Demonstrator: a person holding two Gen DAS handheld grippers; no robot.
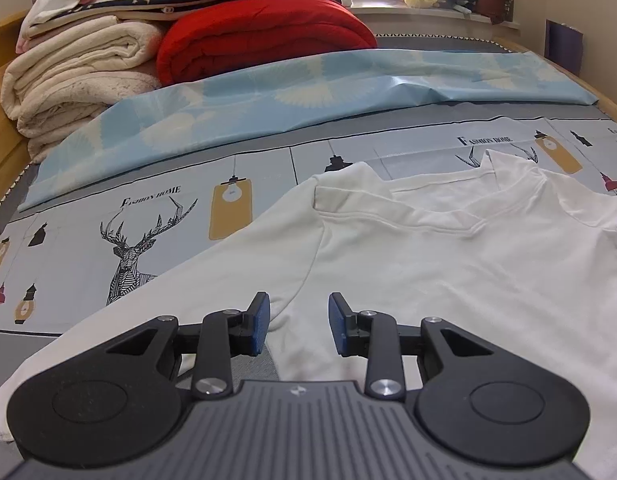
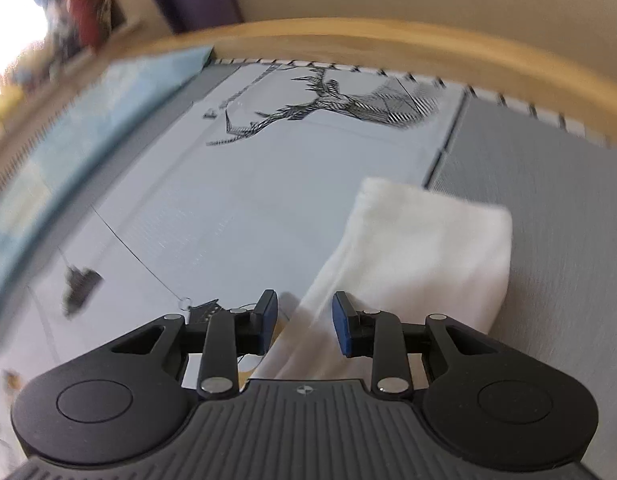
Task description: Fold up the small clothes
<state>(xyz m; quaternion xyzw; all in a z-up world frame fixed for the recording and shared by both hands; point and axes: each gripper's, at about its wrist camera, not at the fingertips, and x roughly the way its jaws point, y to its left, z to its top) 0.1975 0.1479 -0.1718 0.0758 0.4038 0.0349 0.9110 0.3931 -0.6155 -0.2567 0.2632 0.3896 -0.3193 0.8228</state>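
We are looking at a white shirt (image 1: 448,264) lying spread out flat on the bed (image 1: 348,148), collar toward the far edge where a light blue sheet (image 1: 268,100) is lying in a long band, and toward the near edge the shirt's body is running under our left gripper (image 1: 298,324). That gripper is hovering over the seam where one sleeve is meeting the body, its fingers (image 1: 257,322) standing apart with nothing clamped between them, though the cloth is lying beneath the gap. In the right wrist view, which is blurred, our right gripper (image 2: 304,322) is pointing down at the other sleeve (image 2: 420,248), stretched out toward the wooden side edge of the bed; its fingers (image 2: 343,322) are also standing apart, and whether they are touching the fabric we cannot tell. Folded blankets (image 1: 84,80) and a red quilt (image 1: 260,40) are piled at the far left corner of the bed. We are judging the folding as barely begun: the shirt is laid out, both sleeves are still extended, no fold is showing, so the sleeves and the body are all left to do
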